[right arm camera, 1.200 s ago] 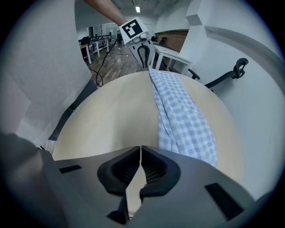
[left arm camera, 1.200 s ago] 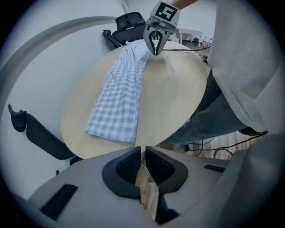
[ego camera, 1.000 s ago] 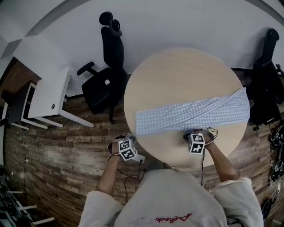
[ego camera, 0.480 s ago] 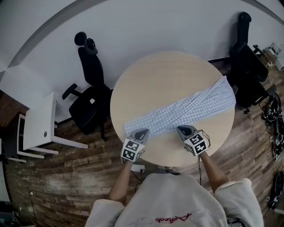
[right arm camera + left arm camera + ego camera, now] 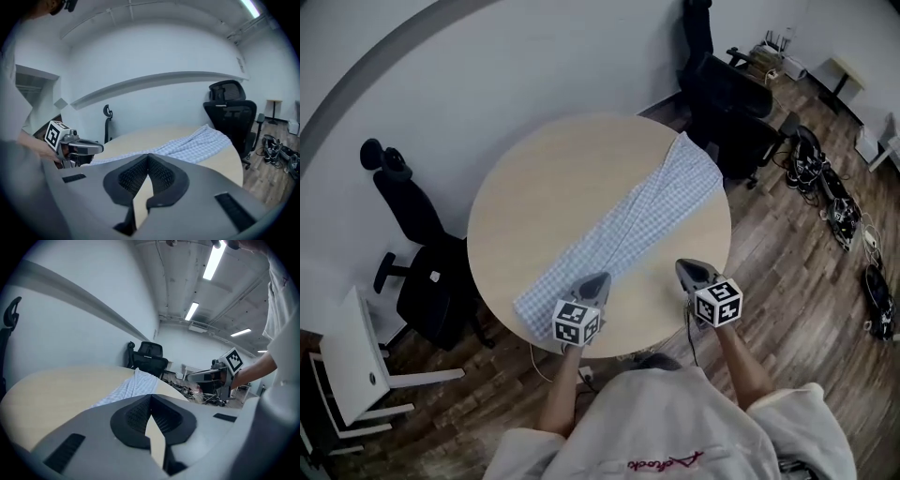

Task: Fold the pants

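Diagonally across the round desk (image 5: 544, 178) lie the pants (image 5: 623, 230), spread flat in one long strip from the near left edge to the far right edge. Both grippers are at the desk's near edge, pointing away from the person. The left gripper (image 5: 597, 279) is over the near end of the pants, its jaws pressed together with nothing between them. The right gripper (image 5: 685, 267) is over bare desk beside the pants, apart from the left one, its jaws likewise closed tight and empty.
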Demonstrator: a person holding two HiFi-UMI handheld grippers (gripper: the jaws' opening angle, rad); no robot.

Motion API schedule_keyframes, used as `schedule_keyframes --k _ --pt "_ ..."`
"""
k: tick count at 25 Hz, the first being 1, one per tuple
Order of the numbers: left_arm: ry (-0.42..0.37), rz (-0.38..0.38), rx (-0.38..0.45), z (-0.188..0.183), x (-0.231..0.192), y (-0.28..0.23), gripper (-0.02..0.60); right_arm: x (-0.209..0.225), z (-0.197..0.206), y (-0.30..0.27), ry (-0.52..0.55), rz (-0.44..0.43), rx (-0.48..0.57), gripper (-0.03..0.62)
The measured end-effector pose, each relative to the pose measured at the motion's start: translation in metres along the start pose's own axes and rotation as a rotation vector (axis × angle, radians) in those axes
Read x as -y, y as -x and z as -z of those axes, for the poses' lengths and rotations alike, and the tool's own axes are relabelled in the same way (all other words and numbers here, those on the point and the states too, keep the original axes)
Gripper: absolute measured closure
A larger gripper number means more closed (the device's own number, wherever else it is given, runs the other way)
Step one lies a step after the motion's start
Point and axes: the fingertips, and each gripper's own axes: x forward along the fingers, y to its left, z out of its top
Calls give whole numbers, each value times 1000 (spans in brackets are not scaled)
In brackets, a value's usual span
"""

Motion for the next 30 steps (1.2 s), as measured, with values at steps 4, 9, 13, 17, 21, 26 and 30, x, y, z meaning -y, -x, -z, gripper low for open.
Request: schedule_keyframes --k 4,9,13,17,21,26,30 --pt "-8 57 -10 3 16 -22 549 28 8 34 4 84 -18 565" --pt "-11 81 -28 7 19 -40 549 50 5 41 4 118 -21 565" --pt "7 45 -55 18 12 -50 549 59 2 26 39 76 -39 565" --pt "37 -17 -66 21 2 -70 549 88 -3 7 53 25 -49 565" --pt "63 -113 -81 14 -8 -100 549 137 -13 -19 59 -48 -57 565" --pt "119 -247 -121 6 -16 -137 549 205 -29 -56 74 -157 -98 565" --pt "120 -334 -185 6 -25 -156 549 255 -38 -83 125 -222 -150 565"
